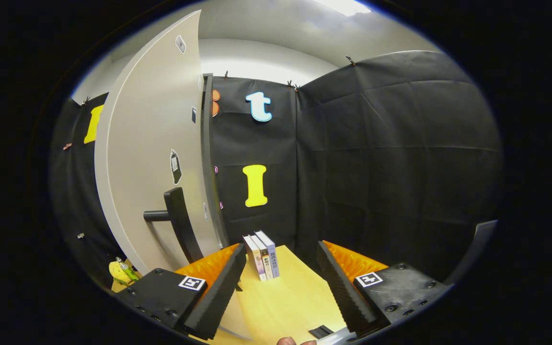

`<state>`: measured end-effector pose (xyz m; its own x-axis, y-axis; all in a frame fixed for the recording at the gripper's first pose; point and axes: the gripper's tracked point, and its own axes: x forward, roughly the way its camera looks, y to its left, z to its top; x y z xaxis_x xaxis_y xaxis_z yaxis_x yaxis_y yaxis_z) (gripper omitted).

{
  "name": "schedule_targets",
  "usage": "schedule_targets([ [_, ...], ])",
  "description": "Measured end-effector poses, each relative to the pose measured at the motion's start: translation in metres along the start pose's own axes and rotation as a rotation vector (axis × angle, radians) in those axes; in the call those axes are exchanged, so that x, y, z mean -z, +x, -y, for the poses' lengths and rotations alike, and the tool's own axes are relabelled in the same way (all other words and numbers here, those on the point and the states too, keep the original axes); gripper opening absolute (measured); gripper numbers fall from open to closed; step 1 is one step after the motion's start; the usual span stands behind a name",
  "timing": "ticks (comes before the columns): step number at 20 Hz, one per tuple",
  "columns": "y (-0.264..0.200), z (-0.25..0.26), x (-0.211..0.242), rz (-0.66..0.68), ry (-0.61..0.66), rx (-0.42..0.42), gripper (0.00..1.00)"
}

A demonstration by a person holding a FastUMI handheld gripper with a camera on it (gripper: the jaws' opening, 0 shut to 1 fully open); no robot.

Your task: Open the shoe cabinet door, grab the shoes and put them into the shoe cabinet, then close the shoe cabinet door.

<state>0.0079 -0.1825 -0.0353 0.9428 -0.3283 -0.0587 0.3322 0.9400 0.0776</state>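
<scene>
The shoe cabinet door (149,158), pale grey with a dark bar handle (178,220), stands swung open to the left of my fingers, its edge toward me. My gripper (281,282) is open, with nothing between its fingers. It sits over a light wooden tabletop (288,302), to the right of the door and a little short of the handle. The inside of the cabinet is hidden behind the door.
Three upright books (262,256) stand on the wooden top just beyond the fingers. A yellow object with a small green bottle (121,272) lies low beside the door's bottom. Black cloth walls close the back and right. A fingertip (286,341) shows below the fingers.
</scene>
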Motion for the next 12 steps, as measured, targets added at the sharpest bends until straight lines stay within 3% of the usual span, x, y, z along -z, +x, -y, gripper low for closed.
schedule_targets([
  [12, -0.018, -0.146, 0.022, -0.021, 0.03, -0.196, 0.98],
])
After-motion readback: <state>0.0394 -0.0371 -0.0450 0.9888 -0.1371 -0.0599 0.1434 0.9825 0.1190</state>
